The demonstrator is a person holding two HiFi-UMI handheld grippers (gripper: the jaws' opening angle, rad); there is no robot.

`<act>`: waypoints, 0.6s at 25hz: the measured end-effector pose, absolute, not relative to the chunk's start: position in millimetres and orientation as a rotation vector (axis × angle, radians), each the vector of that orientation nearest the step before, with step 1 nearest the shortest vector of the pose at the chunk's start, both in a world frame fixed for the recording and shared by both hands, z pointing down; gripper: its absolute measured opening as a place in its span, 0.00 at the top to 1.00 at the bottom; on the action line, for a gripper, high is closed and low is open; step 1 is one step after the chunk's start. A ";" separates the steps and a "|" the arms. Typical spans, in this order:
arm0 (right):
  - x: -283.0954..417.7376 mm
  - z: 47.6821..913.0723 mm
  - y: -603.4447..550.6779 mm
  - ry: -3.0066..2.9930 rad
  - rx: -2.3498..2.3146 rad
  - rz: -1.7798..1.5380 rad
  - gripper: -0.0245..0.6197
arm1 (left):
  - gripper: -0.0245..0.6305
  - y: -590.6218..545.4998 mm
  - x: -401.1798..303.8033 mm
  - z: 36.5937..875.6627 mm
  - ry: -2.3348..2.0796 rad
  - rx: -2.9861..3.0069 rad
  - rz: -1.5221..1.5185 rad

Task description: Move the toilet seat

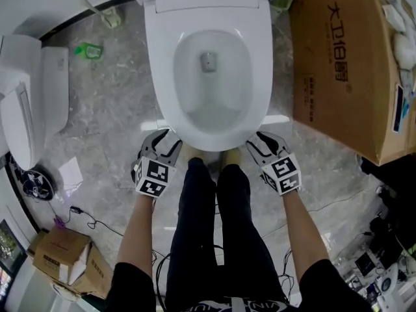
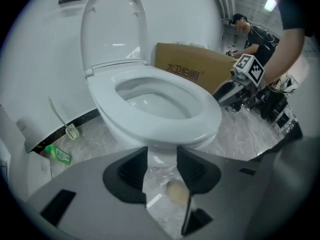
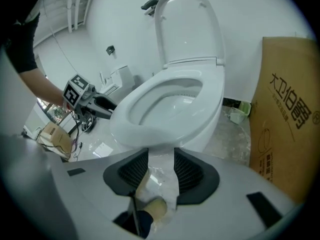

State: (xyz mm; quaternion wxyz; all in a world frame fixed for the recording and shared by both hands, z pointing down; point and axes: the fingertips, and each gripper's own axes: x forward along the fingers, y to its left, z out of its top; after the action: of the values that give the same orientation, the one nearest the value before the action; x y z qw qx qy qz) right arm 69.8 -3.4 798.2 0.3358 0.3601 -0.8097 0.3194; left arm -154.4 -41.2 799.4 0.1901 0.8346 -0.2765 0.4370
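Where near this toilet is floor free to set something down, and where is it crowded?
Free: floor between toilet and white fixture, below the green bottle. Tight: strip between toilet and big cardboard box. Crowded: small box and cables lower left, equipment lower right.

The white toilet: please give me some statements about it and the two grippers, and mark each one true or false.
1. The white plastic toilet lid stands raised. True.
2. The white oval toilet seat is lifted against the lid. False: it lies flat on the bowl.
3. The left gripper is shut on the seat. False: its jaws stand apart, holding nothing.
4. A brown cardboard box stands beside the bowl. True.
5. The right gripper is open and empty. True.
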 end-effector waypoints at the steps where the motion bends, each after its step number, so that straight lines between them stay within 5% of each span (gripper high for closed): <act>1: 69.4 798.1 -3.0 -2.117 0.932 0.824 0.70 | 0.68 -40.8 -153.5 799.7 -0.764 2.350 1.231; 15: 67.6 806.9 -0.4 -2.096 0.825 0.791 0.74 | 0.77 -41.9 -153.8 806.0 -0.585 2.399 1.178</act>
State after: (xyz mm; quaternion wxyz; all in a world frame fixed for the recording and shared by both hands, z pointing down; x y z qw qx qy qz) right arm 67.6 -0.4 806.9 0.3684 0.3212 -0.8162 0.3082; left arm -153.8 -41.9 806.0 0.2014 0.8590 -0.2094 0.4216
